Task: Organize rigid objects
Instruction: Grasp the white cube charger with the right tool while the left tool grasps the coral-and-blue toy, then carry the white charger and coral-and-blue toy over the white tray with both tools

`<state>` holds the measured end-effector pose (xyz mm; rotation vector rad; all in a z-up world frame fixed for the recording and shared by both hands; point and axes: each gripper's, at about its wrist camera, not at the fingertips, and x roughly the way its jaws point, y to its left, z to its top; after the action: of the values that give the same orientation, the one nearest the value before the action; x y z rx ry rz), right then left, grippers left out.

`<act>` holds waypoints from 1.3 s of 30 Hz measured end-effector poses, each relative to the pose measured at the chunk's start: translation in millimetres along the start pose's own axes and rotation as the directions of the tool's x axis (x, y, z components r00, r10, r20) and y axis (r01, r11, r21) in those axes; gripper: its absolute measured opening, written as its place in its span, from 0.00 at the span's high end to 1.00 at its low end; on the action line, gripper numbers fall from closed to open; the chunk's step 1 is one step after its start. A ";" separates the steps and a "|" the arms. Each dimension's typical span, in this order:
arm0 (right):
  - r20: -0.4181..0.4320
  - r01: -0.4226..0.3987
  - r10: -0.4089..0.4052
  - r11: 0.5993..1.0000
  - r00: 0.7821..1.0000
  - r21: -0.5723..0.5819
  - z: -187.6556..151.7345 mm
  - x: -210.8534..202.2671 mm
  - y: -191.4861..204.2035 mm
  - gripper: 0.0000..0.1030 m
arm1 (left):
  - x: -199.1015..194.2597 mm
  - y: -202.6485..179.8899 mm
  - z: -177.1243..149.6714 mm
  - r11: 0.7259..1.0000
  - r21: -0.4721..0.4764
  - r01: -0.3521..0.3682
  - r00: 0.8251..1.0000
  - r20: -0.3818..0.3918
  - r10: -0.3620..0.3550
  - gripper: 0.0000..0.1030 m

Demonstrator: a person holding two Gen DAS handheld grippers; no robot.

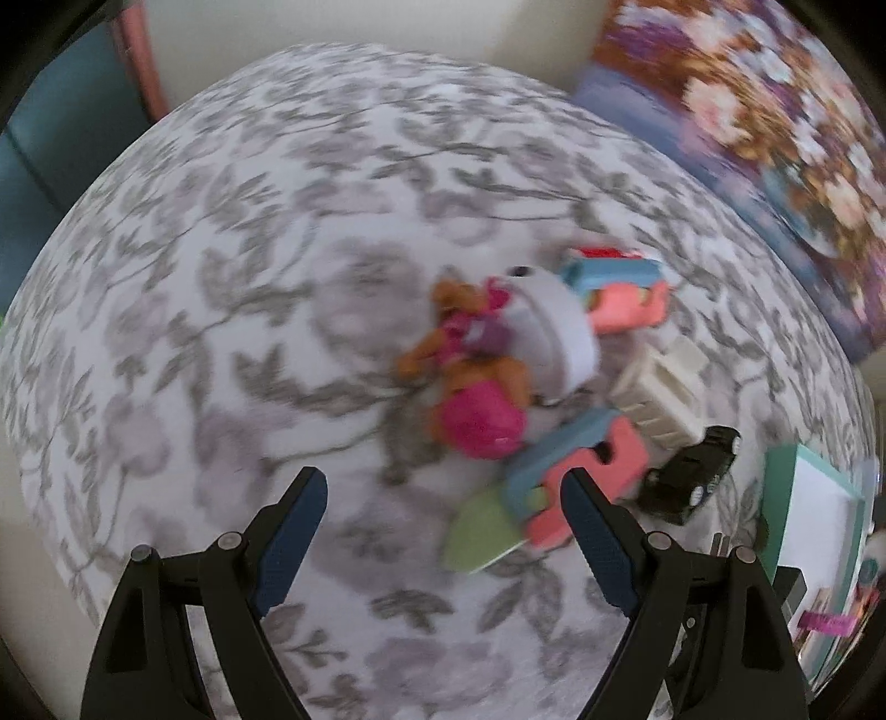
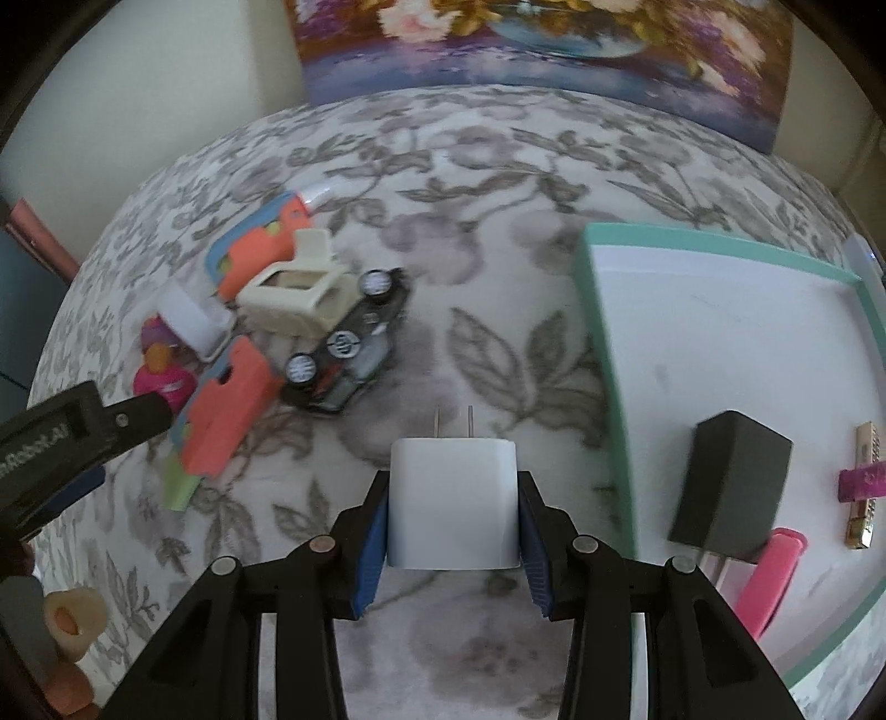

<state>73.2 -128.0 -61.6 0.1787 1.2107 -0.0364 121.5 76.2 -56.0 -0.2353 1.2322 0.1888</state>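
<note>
Right gripper (image 2: 453,501) clamped on a white plug-in charger (image 2: 453,498), blue pads pressed to its two sides, prongs pointing forward away from the camera. The charger sits above the floral-patterned cloth (image 2: 498,183), just left of the teal-rimmed white tray (image 2: 603,354); whether it touches the cloth cannot be told. Inside the tray: a dark grey block adapter (image 2: 728,487), a pink flat piece (image 2: 772,576) at the near edge, and a magenta-and-gold item (image 2: 861,476) at the far right, partly cut off by the frame. Left of the charger, a jumble of toys lies on the cloth: black toy car (image 2: 346,354) on its side or back with wheels showing, cream plastic toy piece (image 2: 299,293) touching it, two coral-and-blue foam pieces (image 2: 227,404) near and far, a white cuboid (image 2: 191,318), and a pink figure (image 2: 163,382) mostly hidden. Left gripper (image 1: 443,531) has fingers spread wide apart with nothing between them, hovering over the cloth near the toy pile. The left wrist view is motion-blurred; it shows a brown-and-pink doll-like figure (image 1: 470,376) in the middle of the pile, the white cuboid (image 1: 554,332) against it, the near coral foam piece (image 1: 581,476) just beyond the right finger (image 1: 598,548), the black car (image 1: 692,476) beside it, and the tray's teal rim (image 1: 778,498) at the right edge. A flowered painting (image 2: 542,50) leans against the wall beyond the cloth.
</note>
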 end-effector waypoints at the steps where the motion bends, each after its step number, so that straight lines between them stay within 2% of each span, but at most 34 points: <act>1: -0.002 0.001 -0.001 1.000 1.000 0.003 0.8 0.3 -1.4 0.57 | 2.6 -4.7 0.2 1.000 0.015 0.005 1.000 0.003 -0.005 0.16; 8: -0.015 -0.020 0.021 0.999 1.000 0.039 2.2 -3.2 -19.6 0.57 | 12.7 -30.0 3.1 0.996 0.083 0.023 0.999 0.040 -0.026 0.16; 16: -0.017 -0.031 0.032 0.999 0.999 0.034 2.5 -2.2 -19.1 0.57 | 16.4 -51.0 1.3 0.992 0.127 0.018 0.996 0.081 -0.028 0.16; 28: -0.019 -0.038 0.039 0.999 0.999 0.037 3.6 -0.8 -18.4 0.57 | 23.4 -58.8 -2.8 0.983 0.183 -0.032 0.998 0.062 0.021 0.16; 30: -0.019 -0.035 0.036 0.999 0.999 0.036 3.2 -0.7 -17.9 0.57 | 24.3 -57.7 -3.0 0.984 0.178 -0.022 0.999 0.050 0.013 0.17; 33: -0.019 -0.035 0.035 0.999 0.999 0.037 3.5 -0.5 -17.5 0.57 | 24.1 -57.6 -4.1 0.984 0.180 -0.009 0.999 0.036 0.003 0.31; 39: -0.017 -0.028 0.029 0.999 0.999 0.026 2.6 0.6 -16.0 0.57 | 21.4 -60.8 -9.4 0.980 0.201 0.003 1.000 0.007 -0.004 0.31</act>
<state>73.9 -144.2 -63.2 0.2191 1.2256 -0.0255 136.2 15.6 -74.7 -0.0613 1.2339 0.0609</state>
